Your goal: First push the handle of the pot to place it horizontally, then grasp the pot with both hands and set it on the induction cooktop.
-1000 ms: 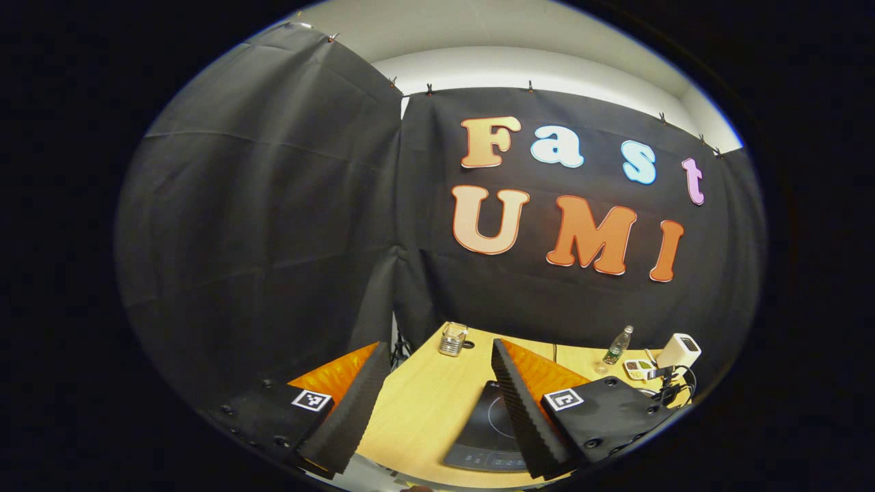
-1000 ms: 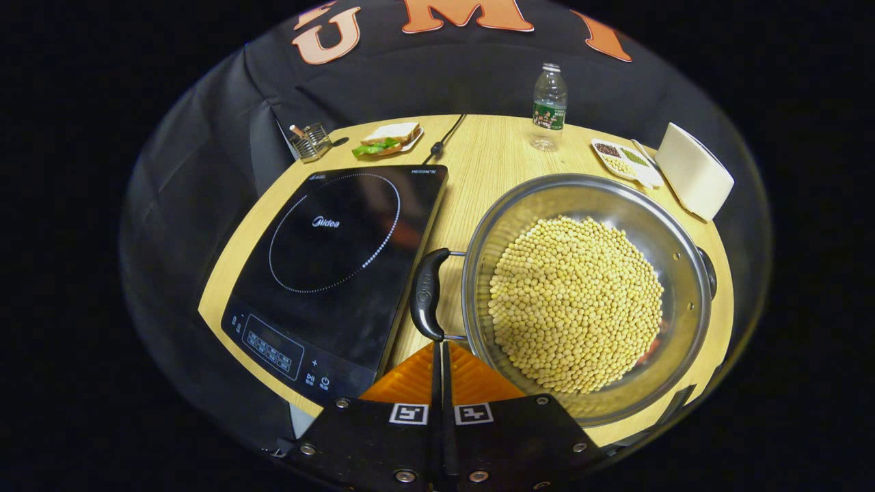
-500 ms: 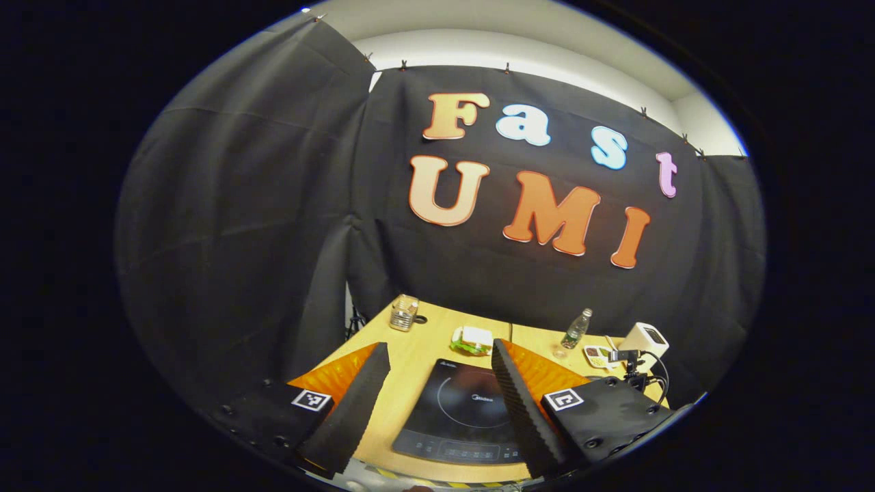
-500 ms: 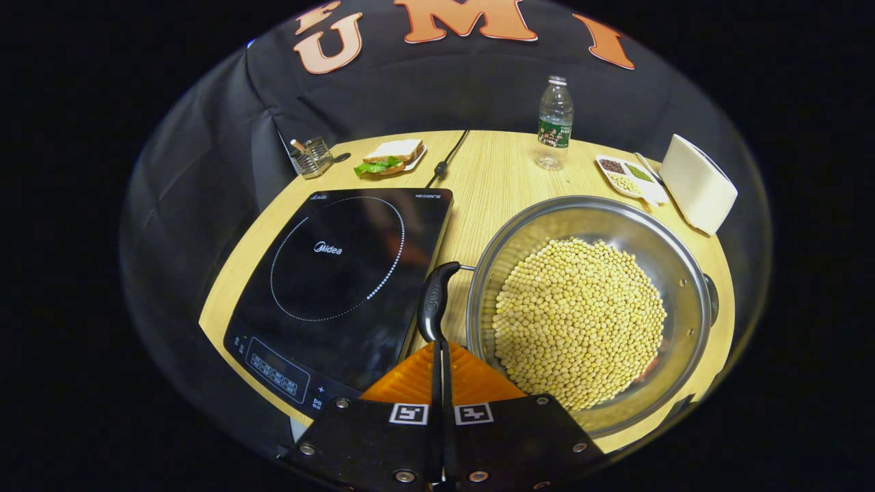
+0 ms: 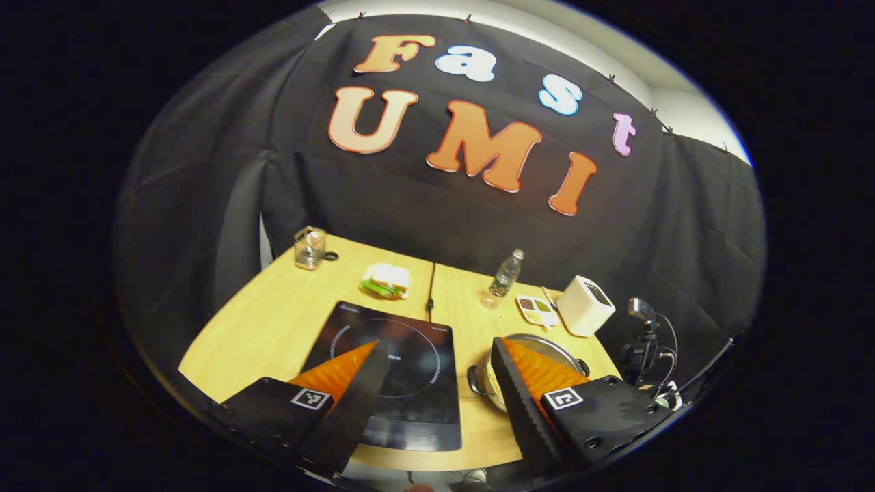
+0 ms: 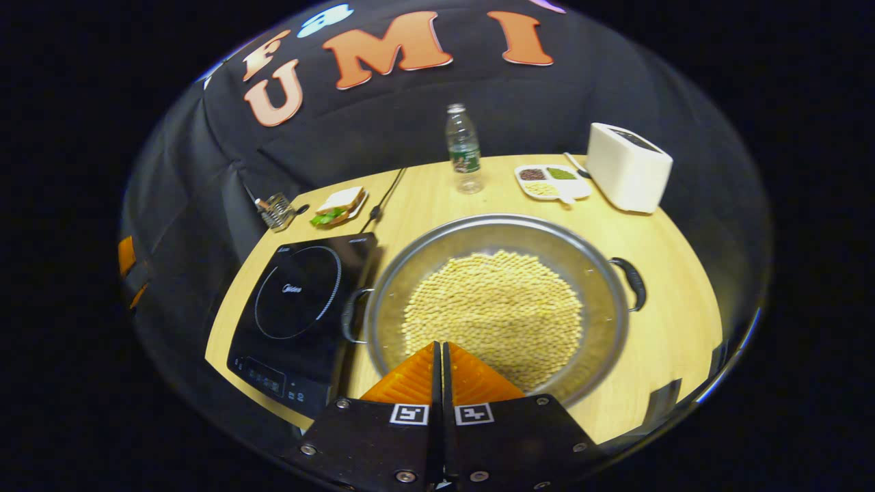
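The wooden desk [image 6: 656, 273] sits inside black cloth walls. The pot [image 6: 495, 307] full of yellow beans rests on the desk just beside the induction cooktop [image 6: 297, 307], its two handles pointing sideways, so each hand can take one. My right fingers [image 6: 441, 352] are pressed together, holding nothing, above the pot's near rim. My left fingers [image 5: 437, 359] are spread wide, above the cooktop.
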A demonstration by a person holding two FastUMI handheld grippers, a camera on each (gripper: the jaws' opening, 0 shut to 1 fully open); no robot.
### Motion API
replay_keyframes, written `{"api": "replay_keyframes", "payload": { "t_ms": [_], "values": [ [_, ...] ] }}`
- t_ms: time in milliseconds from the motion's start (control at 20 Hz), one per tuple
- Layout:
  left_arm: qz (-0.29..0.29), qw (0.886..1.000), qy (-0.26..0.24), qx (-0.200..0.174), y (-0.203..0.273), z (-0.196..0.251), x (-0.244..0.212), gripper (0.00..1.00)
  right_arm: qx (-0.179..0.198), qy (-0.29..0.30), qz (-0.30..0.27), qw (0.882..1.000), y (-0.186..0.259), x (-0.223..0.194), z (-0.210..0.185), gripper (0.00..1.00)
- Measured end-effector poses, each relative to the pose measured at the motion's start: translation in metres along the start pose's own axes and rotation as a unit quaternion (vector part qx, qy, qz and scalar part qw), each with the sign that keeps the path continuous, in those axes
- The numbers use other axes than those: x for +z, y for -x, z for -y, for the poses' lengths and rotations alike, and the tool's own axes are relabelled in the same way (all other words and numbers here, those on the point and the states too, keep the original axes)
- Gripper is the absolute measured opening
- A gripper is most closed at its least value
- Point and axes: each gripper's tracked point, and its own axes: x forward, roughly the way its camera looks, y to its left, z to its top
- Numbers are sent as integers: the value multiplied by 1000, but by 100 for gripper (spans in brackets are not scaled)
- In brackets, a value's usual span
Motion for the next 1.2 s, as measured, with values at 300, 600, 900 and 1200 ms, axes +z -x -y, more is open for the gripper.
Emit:
{"api": "replay_keyframes", "payload": {
  "t_ms": [300, 600, 900, 1200],
  "values": [
    [-61, 997, -31, -22, -53, 48, -51, 98, -62, -26, 33, 997, 17, 17, 90, 17],
    [-100, 993, -57, -26, -104, 74, -93, 98, -94, -2, 45, 995, 6, 30, 137, 82],
    [-144, 988, -52, -9, -144, 73, -131, 99, -92, 34, 31, 995, -32, 39, 150, 95],
    [-197, 979, -49, 6, -171, 66, -156, 99, -96, 35, 24, 994, -56, 43, 162, 95]
  ]
}}
